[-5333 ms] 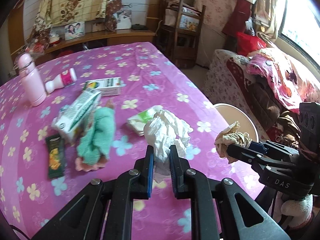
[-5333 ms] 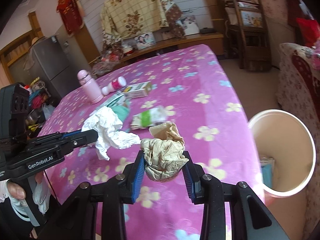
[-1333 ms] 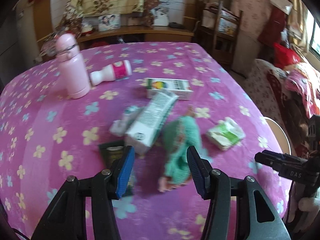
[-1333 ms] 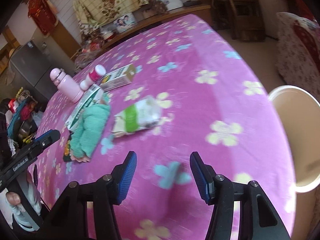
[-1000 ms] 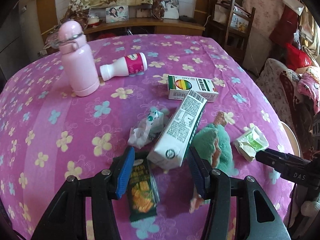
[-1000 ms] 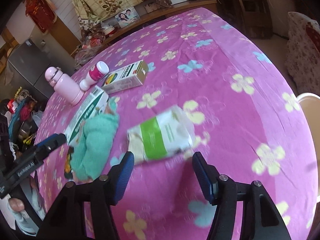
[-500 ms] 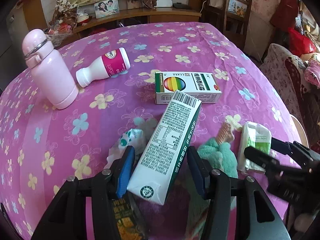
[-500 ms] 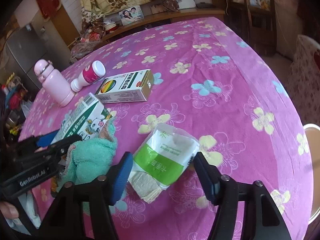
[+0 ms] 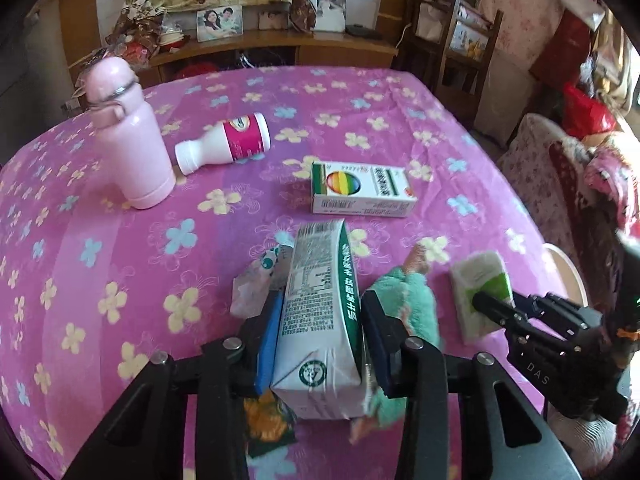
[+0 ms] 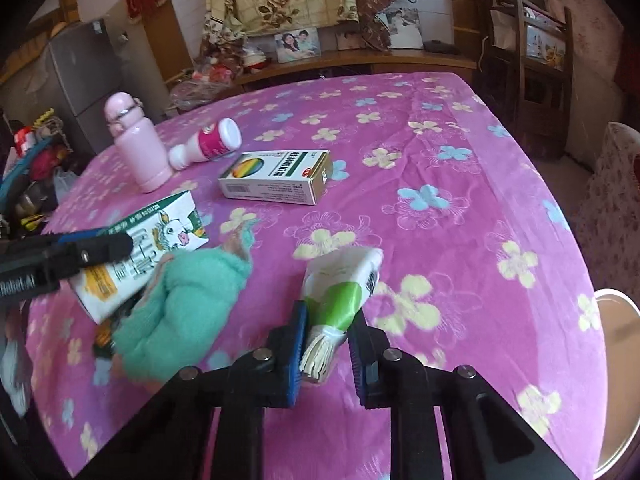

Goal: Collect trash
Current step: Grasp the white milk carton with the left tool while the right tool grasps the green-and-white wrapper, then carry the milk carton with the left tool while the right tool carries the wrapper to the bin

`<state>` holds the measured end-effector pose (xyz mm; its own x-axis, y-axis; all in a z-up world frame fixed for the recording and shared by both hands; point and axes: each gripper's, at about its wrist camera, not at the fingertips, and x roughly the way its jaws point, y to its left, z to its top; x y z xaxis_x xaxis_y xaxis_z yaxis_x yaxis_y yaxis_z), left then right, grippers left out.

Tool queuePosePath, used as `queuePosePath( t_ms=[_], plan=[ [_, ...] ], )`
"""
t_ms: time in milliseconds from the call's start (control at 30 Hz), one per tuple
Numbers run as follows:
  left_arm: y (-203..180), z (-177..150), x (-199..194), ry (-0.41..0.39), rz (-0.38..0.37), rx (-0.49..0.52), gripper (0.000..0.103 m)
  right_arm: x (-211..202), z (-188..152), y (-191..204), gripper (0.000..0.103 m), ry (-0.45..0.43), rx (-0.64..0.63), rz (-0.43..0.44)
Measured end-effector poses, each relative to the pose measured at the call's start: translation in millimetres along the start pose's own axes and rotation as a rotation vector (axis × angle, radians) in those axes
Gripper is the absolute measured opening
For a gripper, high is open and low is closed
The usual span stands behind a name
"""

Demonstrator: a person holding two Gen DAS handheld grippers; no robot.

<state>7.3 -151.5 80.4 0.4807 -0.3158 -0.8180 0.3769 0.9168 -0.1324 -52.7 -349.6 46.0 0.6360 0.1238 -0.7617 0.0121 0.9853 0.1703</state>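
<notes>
My left gripper (image 9: 318, 308) is shut on a white and green milk carton (image 9: 320, 320) that lies on the pink flowered tablecloth (image 9: 120, 240). The carton also shows in the right wrist view (image 10: 140, 252), with the left gripper's fingers (image 10: 92, 248) around it. My right gripper (image 10: 328, 330) is shut on a green and white tissue pack (image 10: 340, 296), also seen in the left wrist view (image 9: 480, 292). A crumpled wrapper (image 9: 256, 280) lies left of the carton. A dark snack packet (image 9: 268, 420) lies under the left jaws.
A teal plush toy (image 10: 180, 308) lies between the two grippers. A pink flask (image 9: 128, 140), a white and pink bottle (image 9: 228, 142) and a rainbow medicine box (image 9: 360, 190) sit farther back. A white bin's rim (image 10: 616, 380) shows past the table's right edge.
Both grippers have dropped their paper wads since the oldest frames. Over the last second both moved forward and closed, the left on the milk carton, the right on the tissue pack.
</notes>
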Motion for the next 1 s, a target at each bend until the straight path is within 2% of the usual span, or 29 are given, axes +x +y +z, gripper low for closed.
queuePosePath(
  t_ms=[267, 400, 467, 600, 700, 833, 1000],
  plan=[
    [-15.5, -20.0, -33.1, -0.034, -0.047, -0.001, 0.041, -51.7, -26.1, -17.0, 0.018, -0.040, 0.020, 0.050],
    [-25.7, -30.5, -49.2, -0.049, -0.076, 0.006, 0.041, -65.3, -41.3, -26.3, 0.018, -0.029, 0.040, 0.067],
    [-30.6, -34.9, -56.3, -0.056, -0.086, 0.012, 0.041, -65.9, -46.3, -30.7, 0.018, -0.005, 0.050, 0.077],
    [-42.2, -47.7, -68.0, -0.060, -0.111, 0.026, 0.041, -67.4, -47.3, -37.9, 0.020, -0.025, 0.097, 0.048],
    [-48.9, -60.2, -69.8, -0.052, -0.127, 0.031, 0.041, -58.3, -44.7, -37.3, 0.021, 0.006, 0.108, 0.049],
    [-54.4, -80.6, -60.7, -0.037, -0.083, 0.048, 0.041, -42.2, -44.1, -32.9, 0.021, 0.039, 0.110, 0.046],
    [-58.8, -103.4, -47.7, -0.002, -0.060, 0.075, 0.040, -43.2, -43.6, -35.5, 0.024, 0.012, 0.137, 0.050]
  ],
)
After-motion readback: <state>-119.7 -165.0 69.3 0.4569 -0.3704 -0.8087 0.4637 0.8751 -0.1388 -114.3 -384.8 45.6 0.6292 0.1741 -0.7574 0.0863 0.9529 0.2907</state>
